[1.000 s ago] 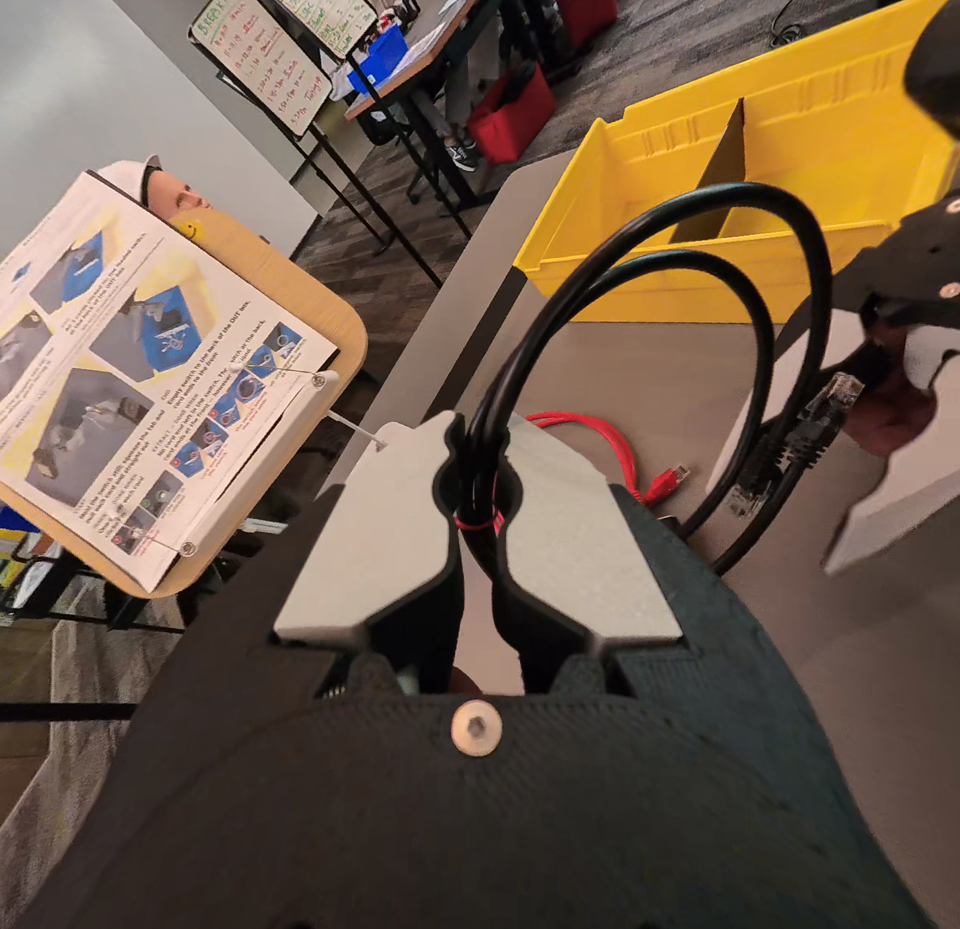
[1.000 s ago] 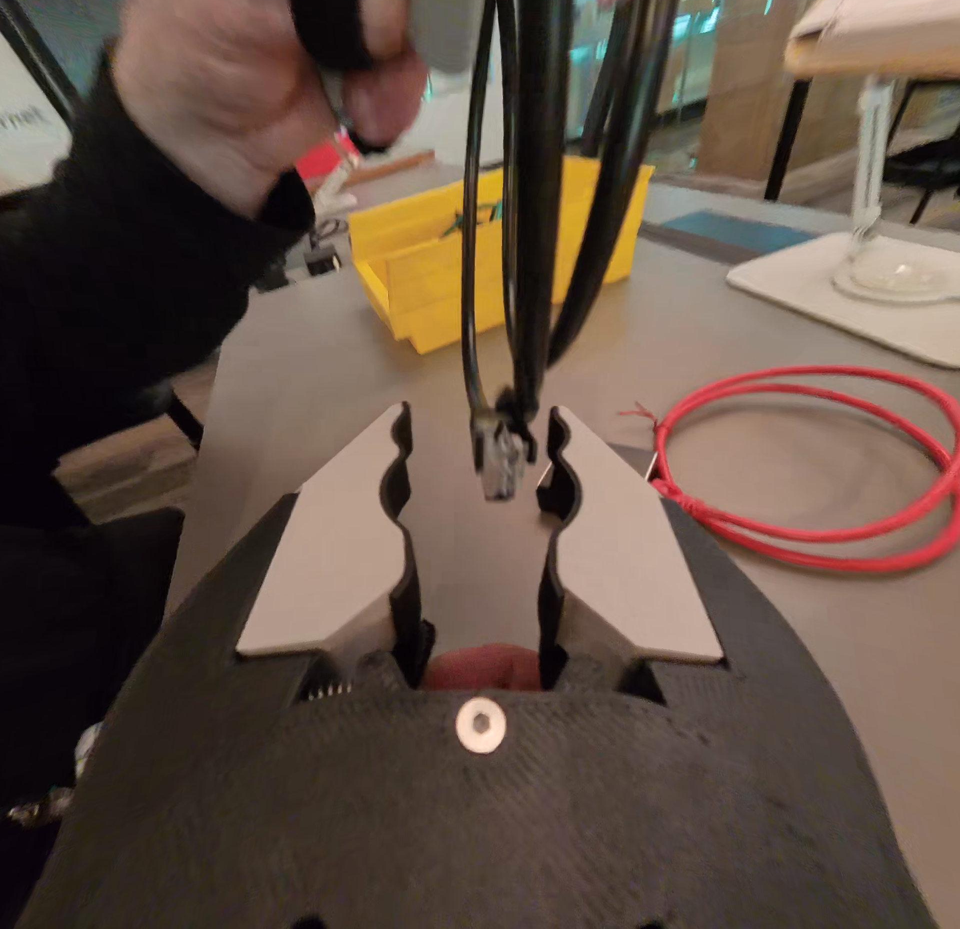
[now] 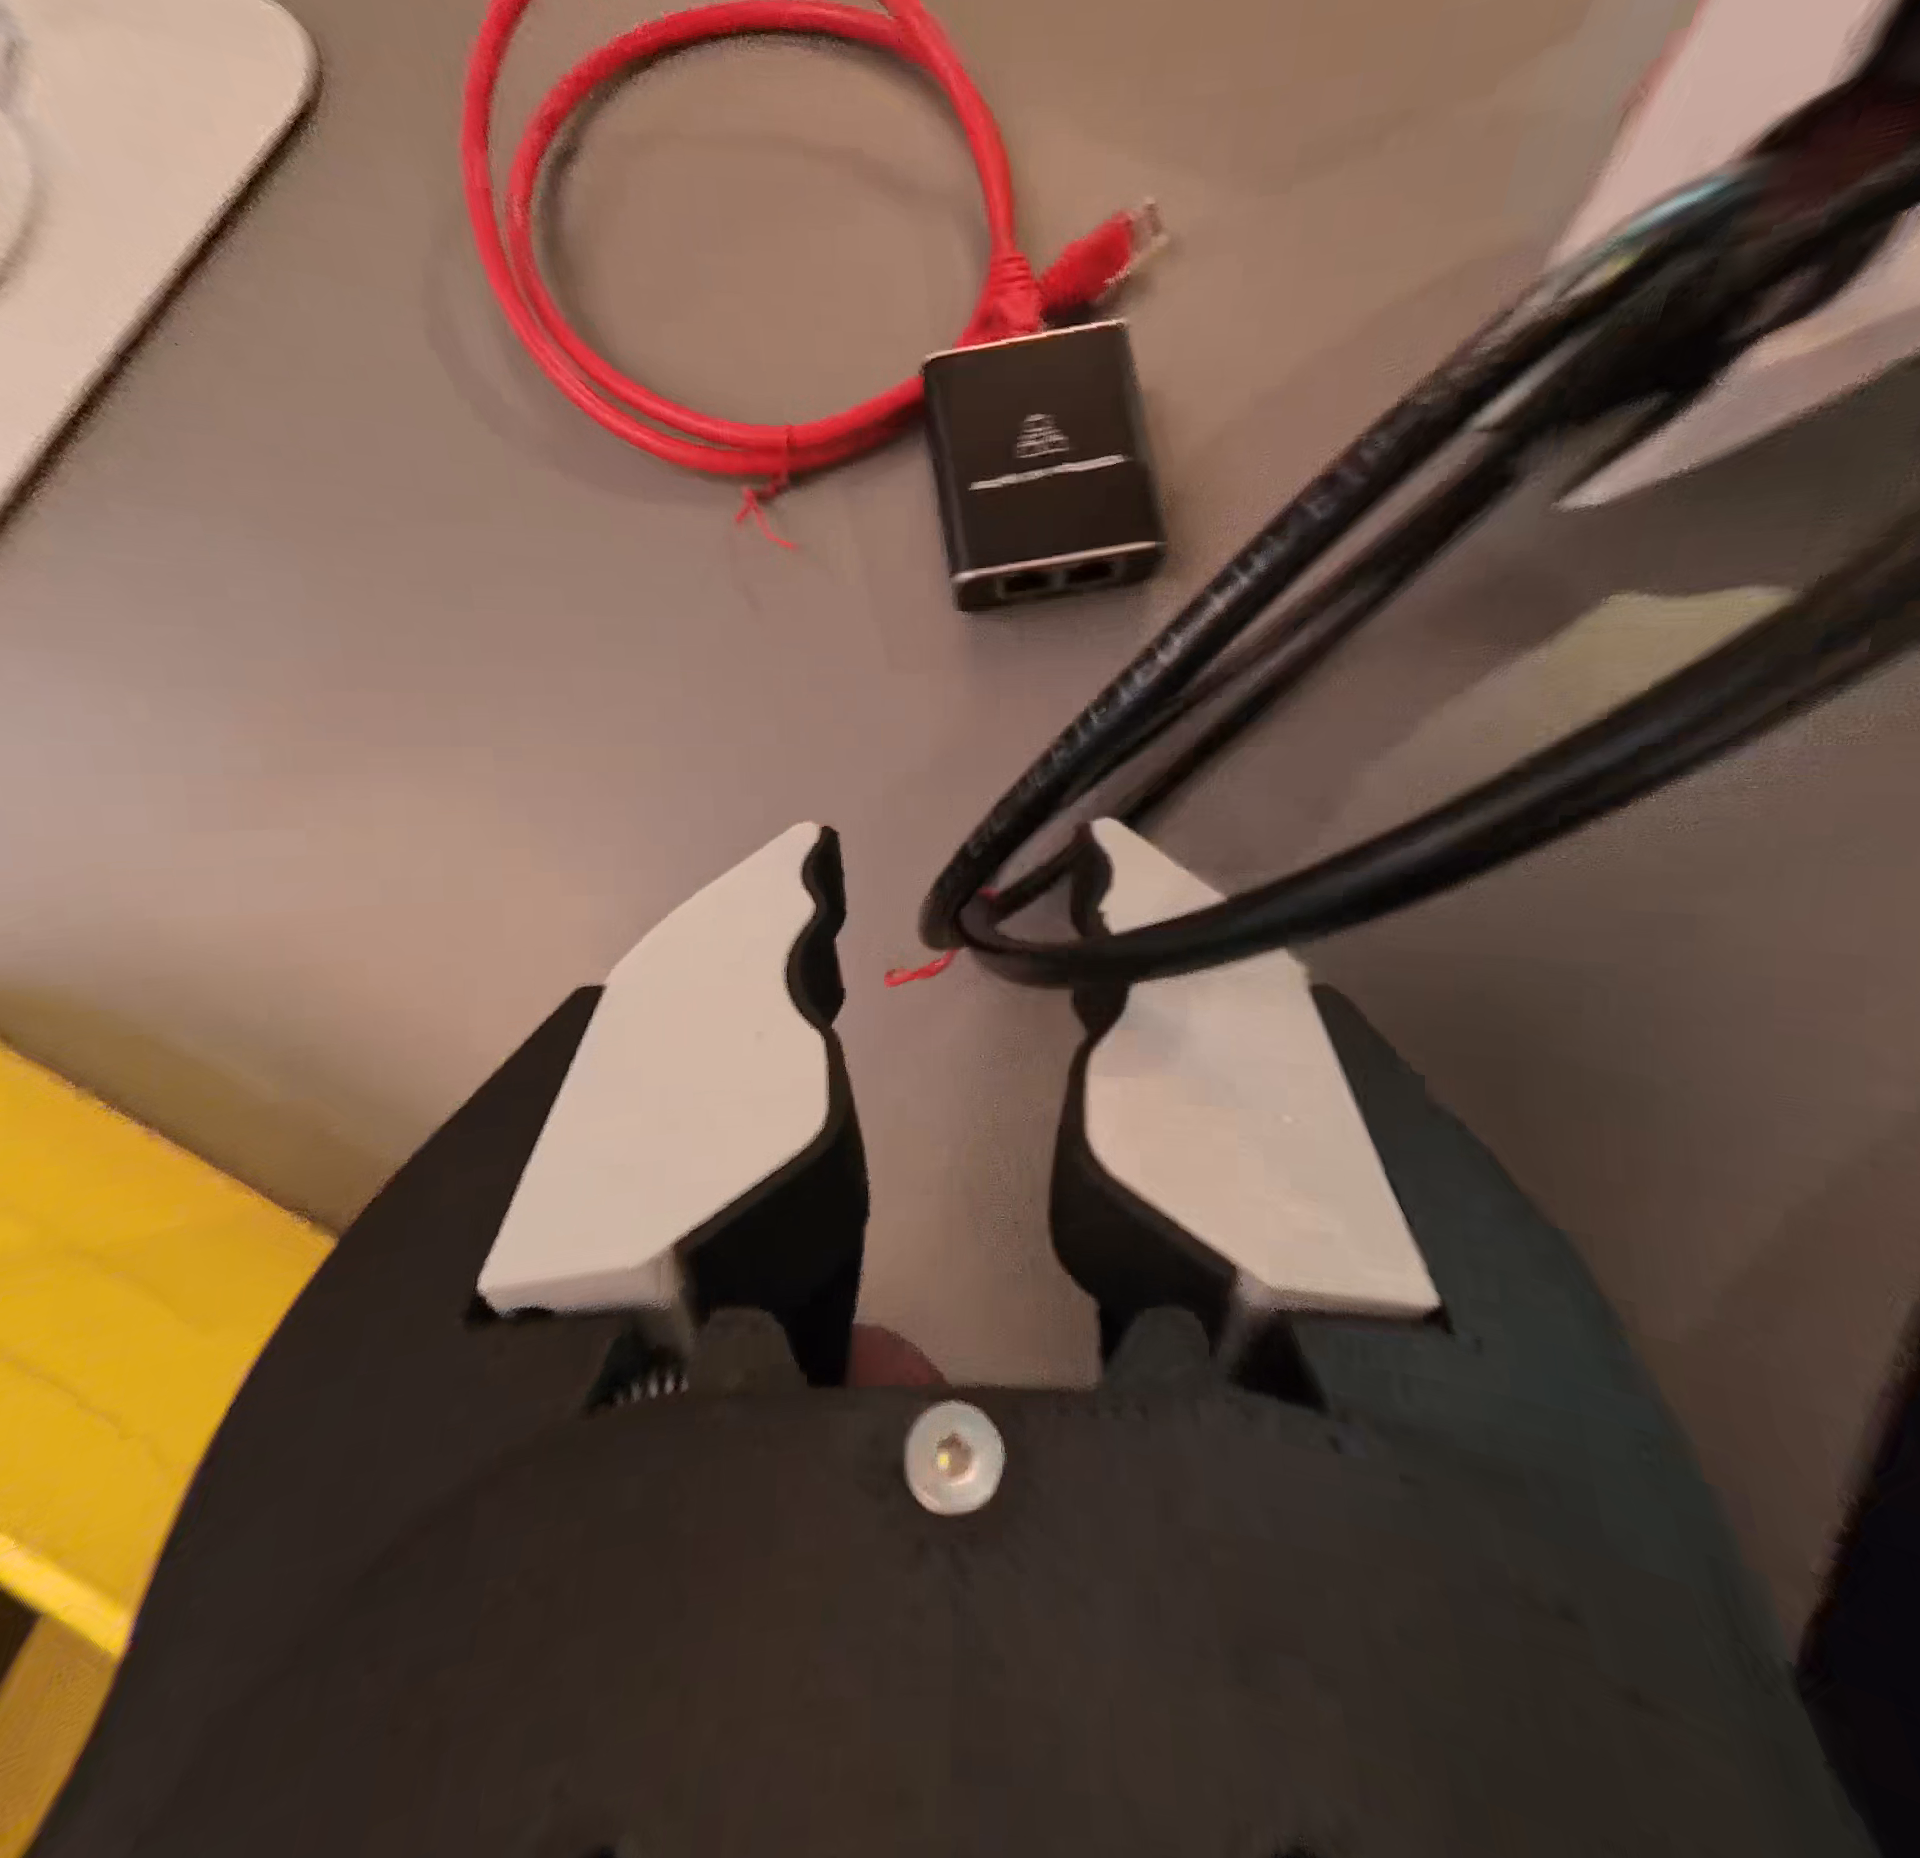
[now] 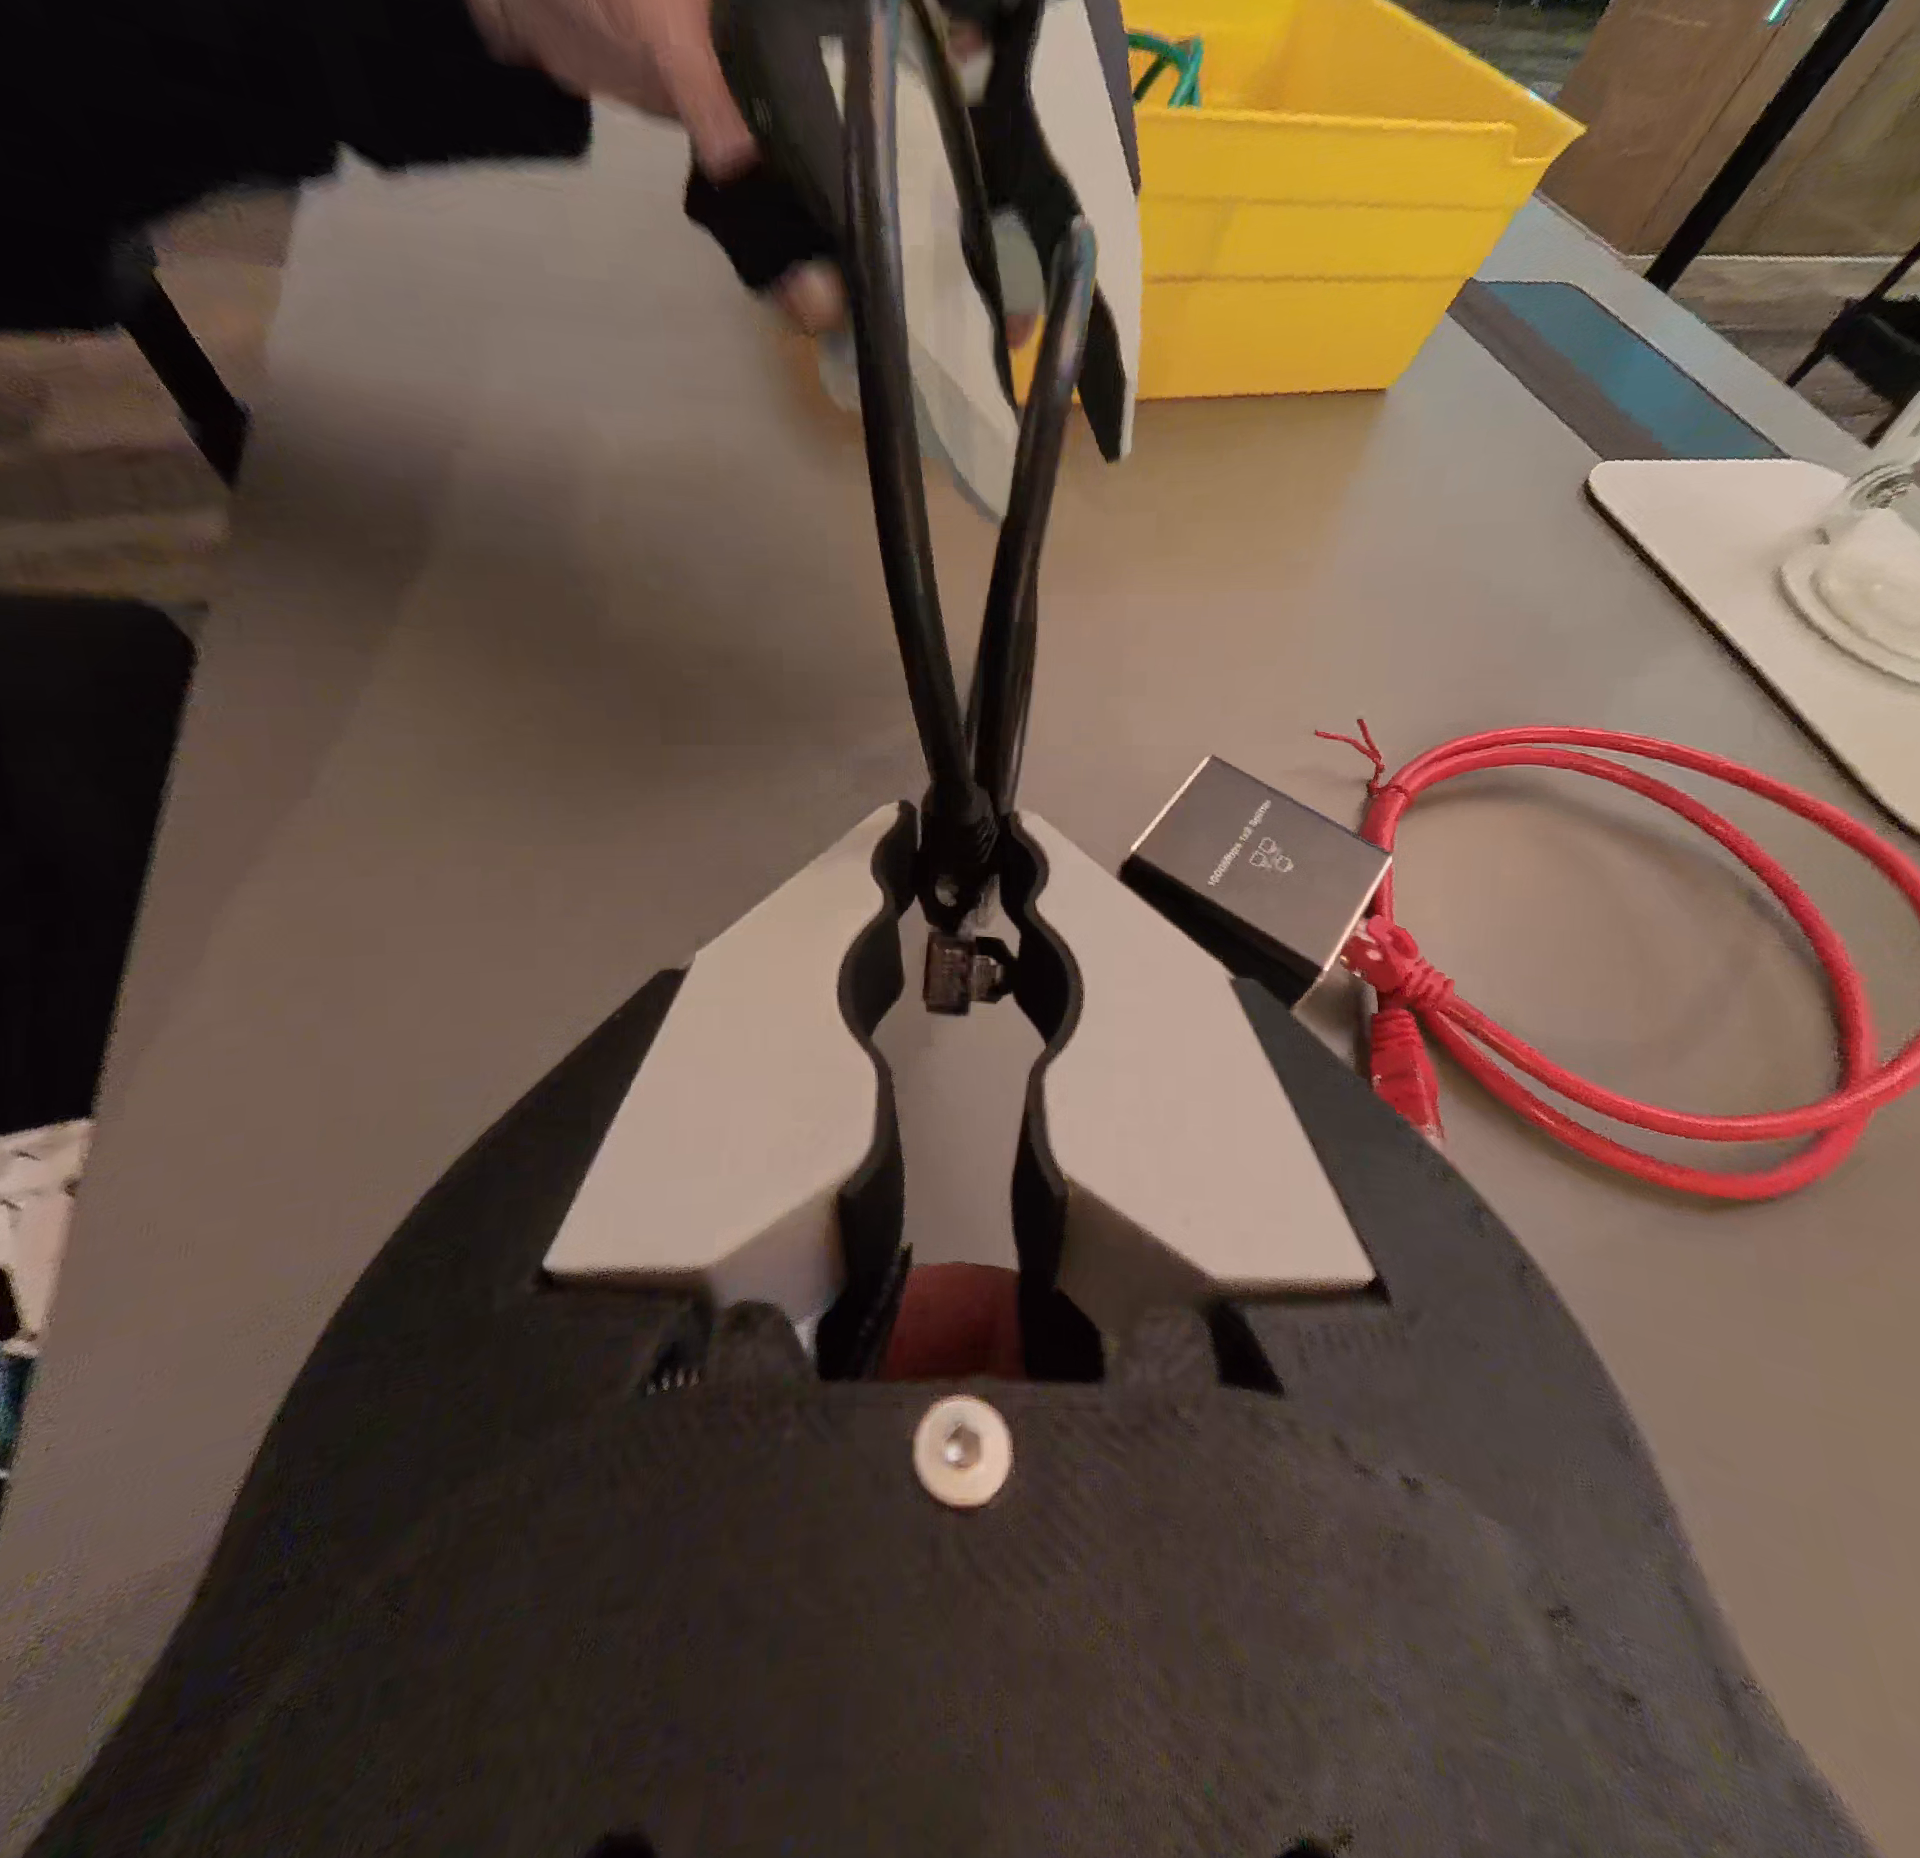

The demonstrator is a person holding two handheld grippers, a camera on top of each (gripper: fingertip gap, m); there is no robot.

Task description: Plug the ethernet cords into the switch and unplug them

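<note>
My right gripper (image 4: 961, 832) is shut on a black ethernet cord (image 4: 904, 478) just behind its plug (image 4: 954, 977), which sits between the jaws. The cord's loops run up to my left gripper (image 4: 1039, 406), held above the table by a hand. In the left wrist view my left gripper (image 3: 961, 873) is open, and the black cord's bend (image 3: 1039, 951) rests over its right finger. The small black switch (image 3: 1049, 458) lies on the table ahead, two empty ports facing me. A coiled red cord (image 3: 727, 250) has one end in the switch's far side. Its other plug (image 3: 1112, 260) lies loose.
A yellow bin (image 4: 1299, 198) stands at the back of the grey table (image 4: 520, 717) and shows at the lower left in the left wrist view (image 3: 104, 1237). A white pad (image 4: 1714, 561) with a clear glass base lies at the right. The switch (image 4: 1257, 883) sits just right of my right gripper. My hands' fingertips stand some 12 centimeters from each other. Between my right fingertips and the small black switch (image 3: 1049, 458) there is roughly 9 centimeters. It turns up in the right wrist view (image 4: 1247, 848) as well.
My left gripper has opened and let go of the black cord bundle, and now points down at the table. My right gripper has shut on the cord behind the plug.
</note>
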